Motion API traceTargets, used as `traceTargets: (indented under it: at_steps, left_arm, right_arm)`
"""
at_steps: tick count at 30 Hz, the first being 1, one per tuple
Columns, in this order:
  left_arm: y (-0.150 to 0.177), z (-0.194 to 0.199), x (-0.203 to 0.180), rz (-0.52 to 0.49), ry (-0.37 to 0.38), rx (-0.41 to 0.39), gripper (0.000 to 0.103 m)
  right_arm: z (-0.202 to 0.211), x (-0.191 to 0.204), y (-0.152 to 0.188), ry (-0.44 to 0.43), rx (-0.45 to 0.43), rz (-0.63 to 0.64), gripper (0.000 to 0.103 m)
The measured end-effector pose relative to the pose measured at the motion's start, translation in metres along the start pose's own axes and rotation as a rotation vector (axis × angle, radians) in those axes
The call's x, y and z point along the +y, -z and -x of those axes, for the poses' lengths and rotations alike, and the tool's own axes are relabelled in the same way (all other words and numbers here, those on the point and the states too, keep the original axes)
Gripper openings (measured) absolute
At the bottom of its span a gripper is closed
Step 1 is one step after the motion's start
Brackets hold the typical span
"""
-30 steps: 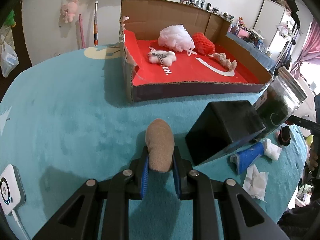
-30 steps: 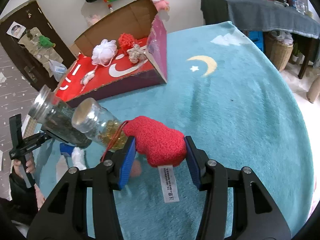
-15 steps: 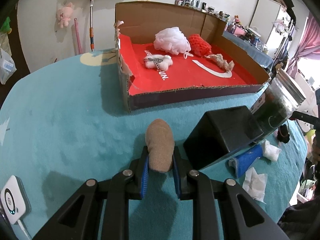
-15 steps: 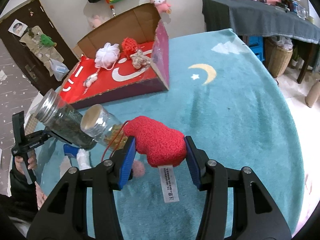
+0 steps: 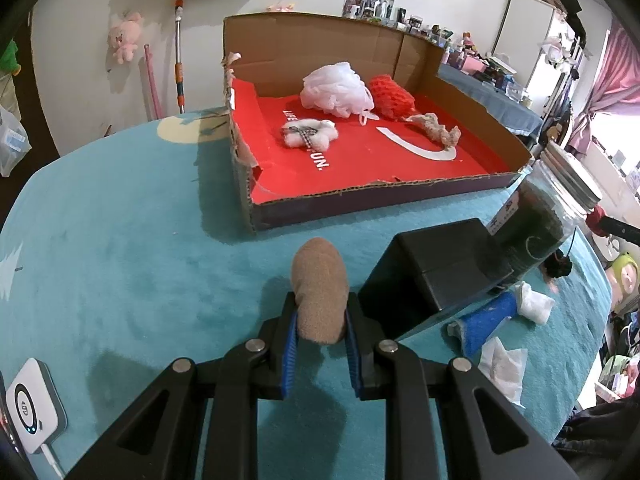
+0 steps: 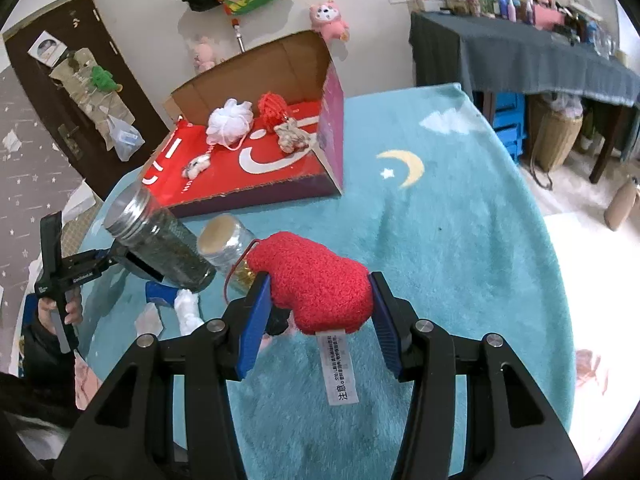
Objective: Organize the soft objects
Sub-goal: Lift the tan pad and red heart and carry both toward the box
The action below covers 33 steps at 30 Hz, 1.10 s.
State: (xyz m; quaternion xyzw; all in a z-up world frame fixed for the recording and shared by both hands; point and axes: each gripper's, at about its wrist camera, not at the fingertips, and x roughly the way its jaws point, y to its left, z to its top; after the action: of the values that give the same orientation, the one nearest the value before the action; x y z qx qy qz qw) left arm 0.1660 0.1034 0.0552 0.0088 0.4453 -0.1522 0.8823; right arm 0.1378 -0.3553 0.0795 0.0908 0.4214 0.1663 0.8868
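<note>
My left gripper (image 5: 320,316) is shut on a tan soft roll (image 5: 319,288), held above the teal rug short of the cardboard box. The box (image 5: 360,208) has a red lining and holds a white bath pouf (image 5: 336,88), a red knitted piece (image 5: 390,96), a small white plush (image 5: 308,136) and a beige knotted rope (image 5: 438,130). My right gripper (image 6: 320,300) is shut on a red fuzzy plush (image 6: 316,284) with a white label, above the rug. The box (image 6: 256,196) lies far ahead to its left.
A black case (image 5: 436,272), a dark jar (image 5: 548,208), a blue tube (image 5: 484,320) and tissues (image 5: 502,364) lie right of the left gripper. A white device (image 5: 34,412) sits at the lower left. In the right wrist view two jars (image 6: 160,236) lie left of the plush.
Both grippers have moved closer to the box with their loads still held. The box looks larger in the left wrist view.
</note>
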Motion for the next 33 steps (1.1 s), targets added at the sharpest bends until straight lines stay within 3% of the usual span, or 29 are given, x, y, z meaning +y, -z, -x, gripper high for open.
traceTargets:
  at_steps: [7, 15, 33]
  left_arm:
    - [-0.005, 0.003, -0.001, -0.018, 0.010, -0.005, 0.022]
    - [-0.023, 0.003, 0.002, -0.055, 0.035, 0.000, 0.022]
    - [-0.061, 0.002, -0.008, -0.104, 0.115, 0.021, 0.022]
  right_arm:
    - [0.000, -0.007, -0.005, 0.038, 0.005, 0.006, 0.047]
    - [-0.030, -0.020, -0.027, 0.046, 0.053, 0.049, 0.047]
    - [-0.083, -0.013, -0.074, -0.188, 0.149, -0.009, 0.047]
